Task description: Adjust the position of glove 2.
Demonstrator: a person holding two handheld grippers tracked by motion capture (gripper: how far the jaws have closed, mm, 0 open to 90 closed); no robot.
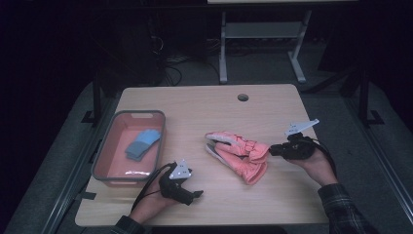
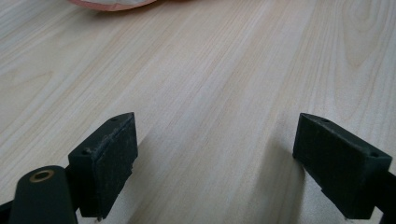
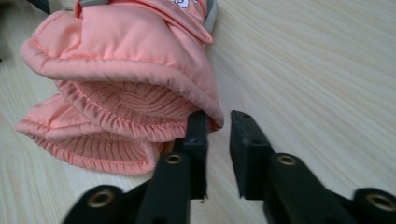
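Two pink gloves (image 1: 241, 155) lie stacked mid-tabletop (image 1: 272, 105), cuffs toward the right hand-held gripper (image 3: 217, 128). Its jaws stand nearly together at the rim of the upper cuff, one tip touching the hem, a narrow gap between the pads with no cloth in it. Left hand-held gripper (image 2: 215, 154) rests idle, jaws wide apart over bare wood. A blue glove (image 1: 143, 143) sits in the bin (image 1: 104, 151). Risk: closing here pinches air or only the hem's edge, so the glove slips free on lifting.
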